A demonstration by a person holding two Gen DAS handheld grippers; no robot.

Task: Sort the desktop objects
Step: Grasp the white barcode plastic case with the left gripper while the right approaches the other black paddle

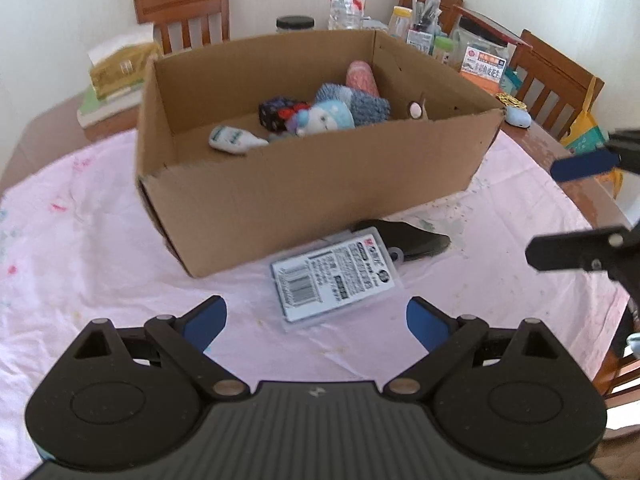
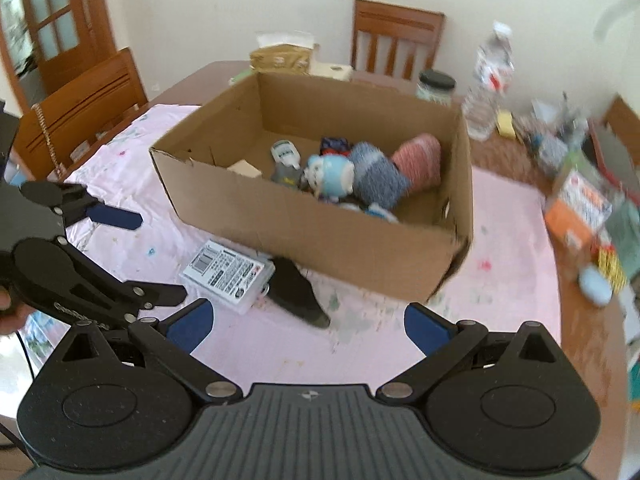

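Covering the brown wooden table (image 1: 576, 184), a pink stained cloth (image 1: 100, 248) lies beneath both wide-open grippers, left gripper (image 1: 316, 320) and right gripper (image 2: 306, 322); ahead stands an open brown cardboard box (image 1: 304, 184), wooden slat-backed chairs (image 1: 184, 12) and a white wall (image 1: 72, 0) beyond.

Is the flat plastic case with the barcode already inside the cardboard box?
No, the plastic case lies on the pink cloth in front of the cardboard box, next to a black object.
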